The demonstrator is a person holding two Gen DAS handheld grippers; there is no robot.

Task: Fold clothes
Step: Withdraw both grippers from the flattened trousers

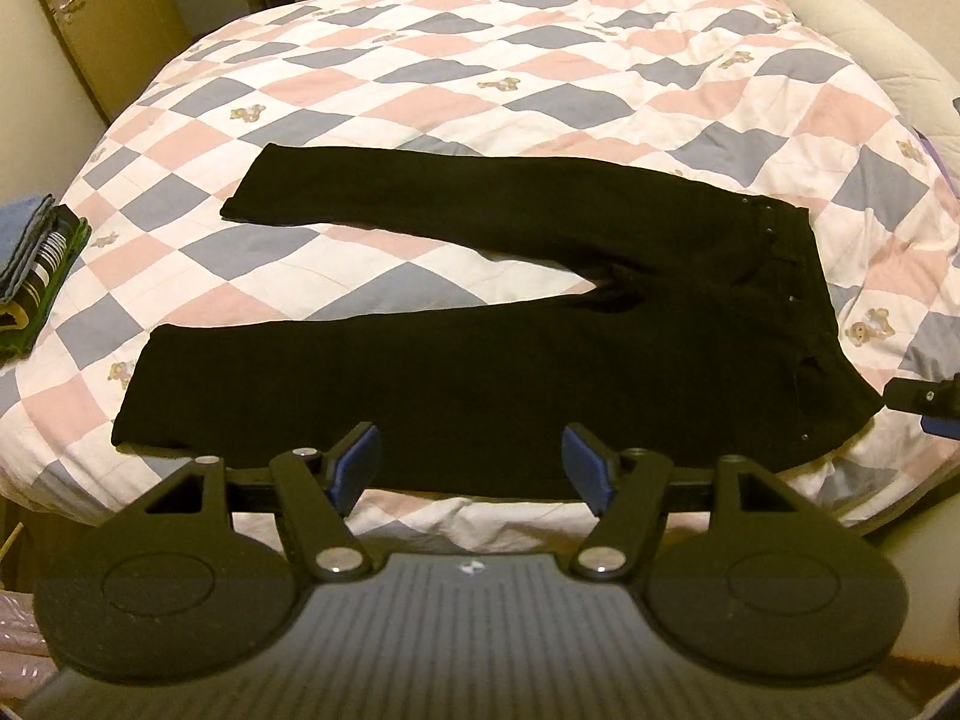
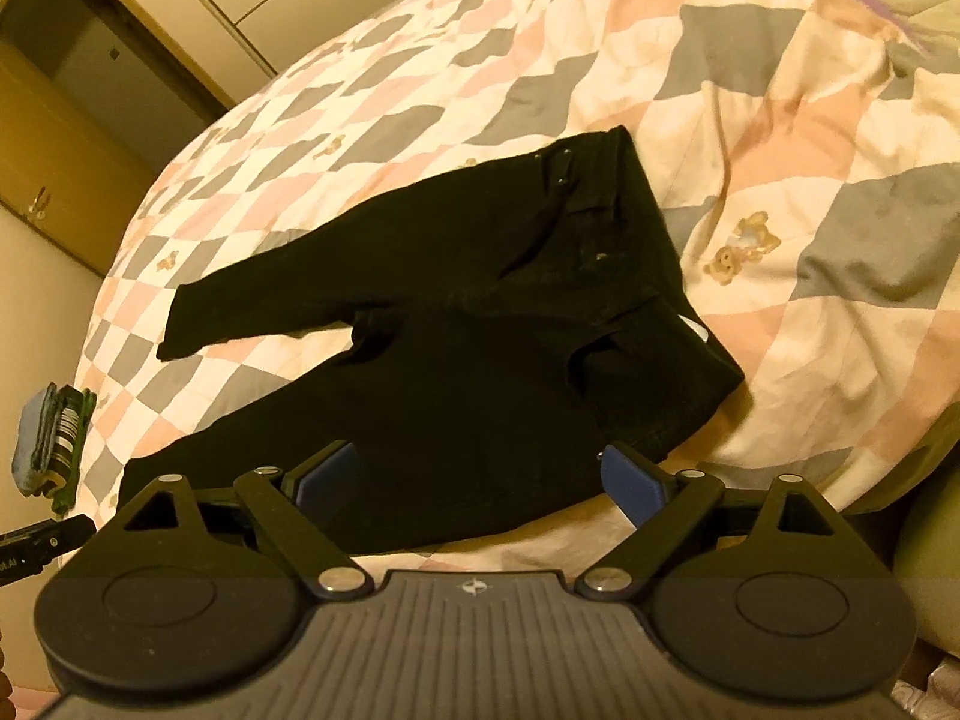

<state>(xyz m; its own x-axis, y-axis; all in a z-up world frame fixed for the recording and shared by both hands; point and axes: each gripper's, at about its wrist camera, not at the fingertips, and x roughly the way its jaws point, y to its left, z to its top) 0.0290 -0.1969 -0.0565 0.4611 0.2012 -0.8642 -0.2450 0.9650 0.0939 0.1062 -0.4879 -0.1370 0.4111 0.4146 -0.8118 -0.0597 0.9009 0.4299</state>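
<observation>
Black trousers (image 1: 480, 360) lie spread flat on the bed, legs apart and pointing left, waistband at the right. My left gripper (image 1: 471, 459) is open, its blue pads hovering over the near edge of the closer leg with nothing between them. In the right wrist view the same trousers (image 2: 456, 372) show with the waistband at the upper right. My right gripper (image 2: 477, 480) is open above the near hip and thigh part, holding nothing. A corner of the right gripper (image 1: 924, 402) shows at the right edge of the left wrist view.
A checked pink, grey and white quilt (image 1: 480, 90) with bear prints covers the bed. Folded clothes (image 1: 36, 258) are stacked at the bed's left edge, seen too as the stack (image 2: 54, 438). Wardrobe doors (image 1: 90, 12) stand behind, a white pillow (image 1: 858, 30) at far right.
</observation>
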